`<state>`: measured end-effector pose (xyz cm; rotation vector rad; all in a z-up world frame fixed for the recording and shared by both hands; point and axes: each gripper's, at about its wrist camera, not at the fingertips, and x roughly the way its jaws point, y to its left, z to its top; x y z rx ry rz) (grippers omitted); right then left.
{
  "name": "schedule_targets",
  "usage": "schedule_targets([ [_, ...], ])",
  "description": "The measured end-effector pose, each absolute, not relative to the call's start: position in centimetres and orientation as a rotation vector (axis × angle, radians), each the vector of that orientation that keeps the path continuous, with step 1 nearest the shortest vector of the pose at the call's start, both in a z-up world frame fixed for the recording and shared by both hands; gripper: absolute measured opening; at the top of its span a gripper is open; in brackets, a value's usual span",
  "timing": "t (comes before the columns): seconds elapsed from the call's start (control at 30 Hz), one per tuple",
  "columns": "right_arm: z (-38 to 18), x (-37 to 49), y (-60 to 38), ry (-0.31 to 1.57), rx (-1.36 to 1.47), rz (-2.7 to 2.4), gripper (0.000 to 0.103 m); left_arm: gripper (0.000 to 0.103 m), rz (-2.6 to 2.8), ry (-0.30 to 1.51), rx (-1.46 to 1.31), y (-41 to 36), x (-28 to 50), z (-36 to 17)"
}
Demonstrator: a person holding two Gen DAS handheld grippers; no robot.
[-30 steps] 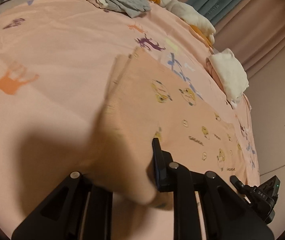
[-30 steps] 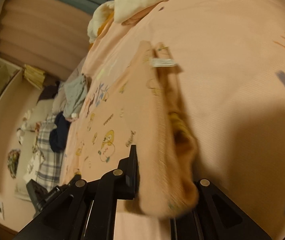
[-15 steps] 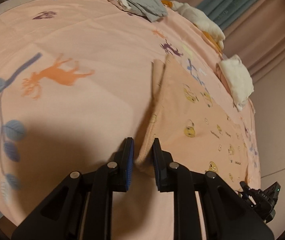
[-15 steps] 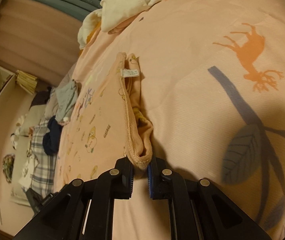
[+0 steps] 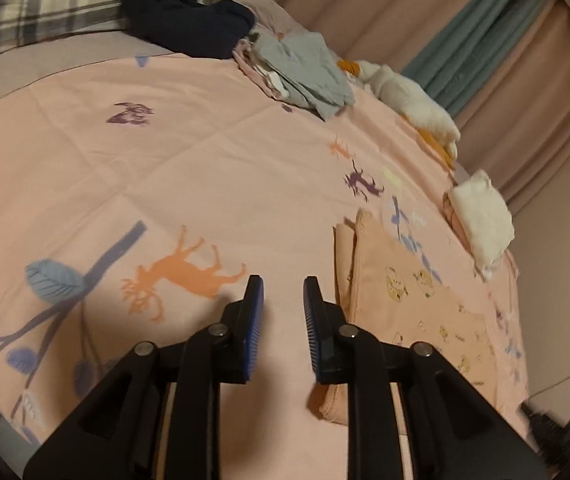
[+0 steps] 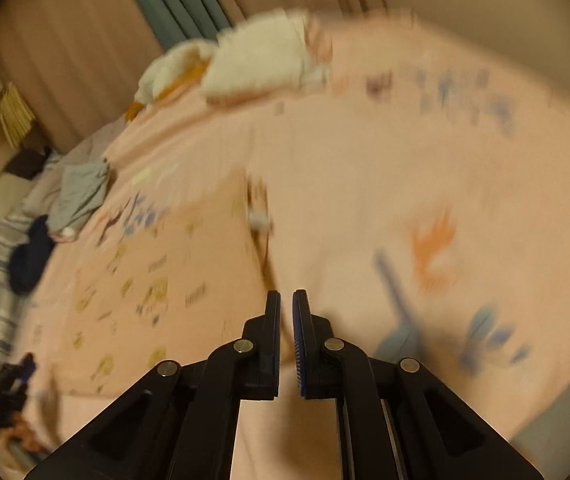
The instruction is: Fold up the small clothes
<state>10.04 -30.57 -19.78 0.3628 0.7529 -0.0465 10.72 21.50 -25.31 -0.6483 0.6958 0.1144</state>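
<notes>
A peach garment with small yellow cartoon prints (image 5: 409,304) lies flat on the pink bedspread (image 5: 205,168), its folded edge toward the grippers. My left gripper (image 5: 283,284) is open and empty, just left of the garment's edge. In the blurred right wrist view the same garment (image 6: 157,280) lies to the left, its white label (image 6: 259,220) at the far edge. My right gripper (image 6: 286,298) has its jaws nearly together with a narrow gap and nothing between them, above the garment's near edge.
A grey garment pile (image 5: 309,72) and a dark navy garment (image 5: 185,20) lie at the far end by a plaid pillow (image 5: 45,0). White folded clothes (image 5: 481,216) and a white plush toy (image 5: 413,104) sit by the curtains. The bed edge runs along the right.
Both grippers let go of the peach garment's folded edge and pulled back and up. The left jaws opened wide. The right view is swinging and blurred.
</notes>
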Motion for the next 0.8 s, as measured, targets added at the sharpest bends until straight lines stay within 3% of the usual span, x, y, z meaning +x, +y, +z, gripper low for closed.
schedule_targets([
  [0.23, -17.8, 16.7, -28.9, 0.760, 0.401, 0.080, 0.009, 0.028, -0.020, 0.768, -0.579, 18.6, 13.0, -28.2],
  [0.47, -25.2, 20.7, -27.5, 0.914, 0.486, 0.051, 0.008, 0.030, 0.014, 0.734, -0.437, 17.0, 13.2, -29.0],
  [0.5, -25.8, 20.4, -27.9, 0.909, 0.501, 0.053, 0.000, 0.030, 0.013, 0.734, -0.442, 17.1, 13.2, -29.2],
  [0.53, -26.1, 20.0, -28.4, 0.895, 0.520, 0.053, 0.000, 0.030, 0.008, 0.733, -0.454, 17.4, 13.2, -29.3],
  [0.8, -22.0, 17.0, -28.6, 0.822, 0.453, -0.033, 0.000, 0.033, -0.018, 0.730, -0.490, 17.7, 13.3, -29.4],
])
